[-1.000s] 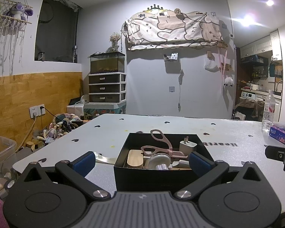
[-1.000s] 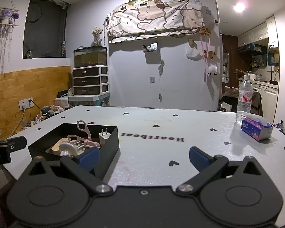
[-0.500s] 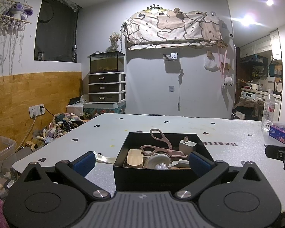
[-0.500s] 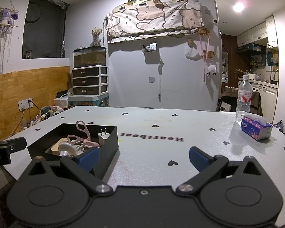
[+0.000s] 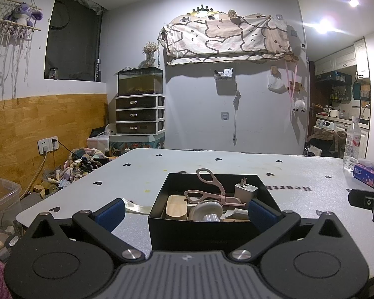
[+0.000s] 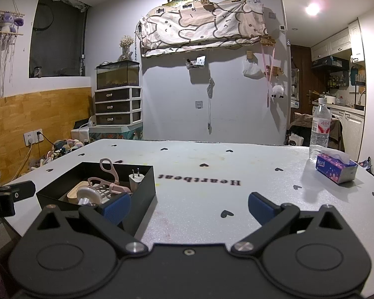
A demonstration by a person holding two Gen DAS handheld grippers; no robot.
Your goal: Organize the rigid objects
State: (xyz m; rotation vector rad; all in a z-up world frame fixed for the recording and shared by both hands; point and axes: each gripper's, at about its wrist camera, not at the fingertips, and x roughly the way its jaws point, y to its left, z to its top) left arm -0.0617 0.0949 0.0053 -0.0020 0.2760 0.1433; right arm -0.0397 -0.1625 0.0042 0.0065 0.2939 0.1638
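Both grippers have jaws spread, holding nothing: left gripper faces the box near wall, right gripper sits beside it over bare surface. Scissors, charger and the rest are already in the box. Looks near done; check the surface for strays before reaching in.

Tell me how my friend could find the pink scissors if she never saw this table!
Start at the big grey table with little black hearts, then find the black box on it. The pink scissors lie inside, one loop handle poking above the rim. The wooden piece and white plug beside them aren't pink.
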